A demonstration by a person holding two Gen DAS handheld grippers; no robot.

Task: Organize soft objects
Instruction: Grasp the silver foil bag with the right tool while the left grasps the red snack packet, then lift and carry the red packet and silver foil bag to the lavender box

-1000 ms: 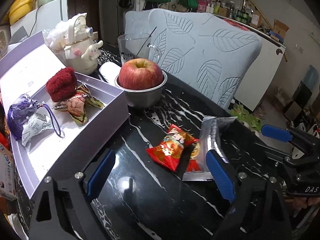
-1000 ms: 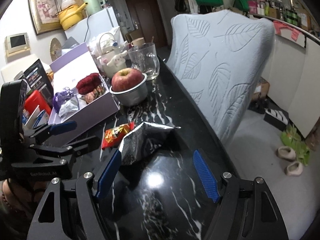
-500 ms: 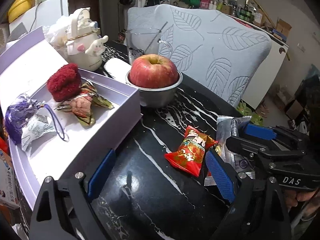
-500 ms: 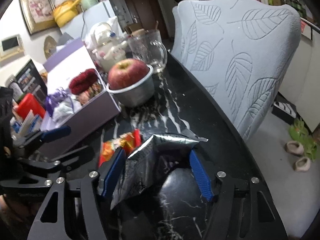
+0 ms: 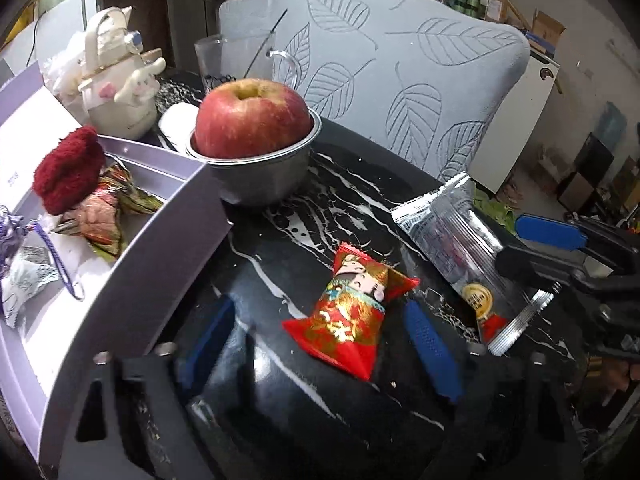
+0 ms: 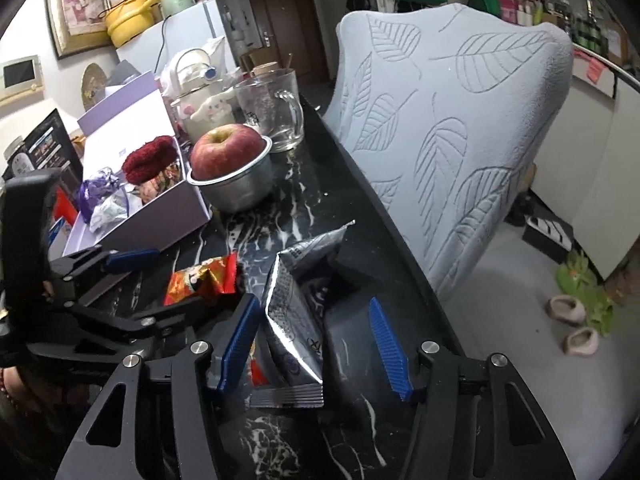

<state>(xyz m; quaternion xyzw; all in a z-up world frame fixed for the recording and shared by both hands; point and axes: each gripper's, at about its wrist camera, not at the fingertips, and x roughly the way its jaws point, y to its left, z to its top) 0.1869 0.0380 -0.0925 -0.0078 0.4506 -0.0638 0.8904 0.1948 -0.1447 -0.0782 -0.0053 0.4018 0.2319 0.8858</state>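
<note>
A red snack packet [image 5: 352, 316] lies on the black marble table [image 5: 304, 224] between the blue pads of my left gripper [image 5: 320, 346]. Its jaws are closing; the right pad is at the packet's edge and the left pad stands apart. A silver foil packet [image 6: 296, 320] lies crumpled between the closing jaws of my right gripper [image 6: 314, 346], with a gap on the right side. The silver packet [image 5: 444, 232] and red packet [image 6: 200, 280] show in both views. The open lavender box [image 5: 160, 264] holds a red woolly pouch [image 5: 66, 170] and several sachets.
A red apple [image 5: 252, 118] sits in a metal bowl [image 5: 260, 180] behind the packets, by the box's corner. A glass mug [image 6: 276, 114] and a white kettle [image 5: 116, 96] stand farther back. A grey leaf-patterned chair back [image 6: 452, 128] lines the table's right edge.
Both grippers have come forward and down over the packets. Their jaws have narrowed, the right around the silver packet, the left around the red one.
</note>
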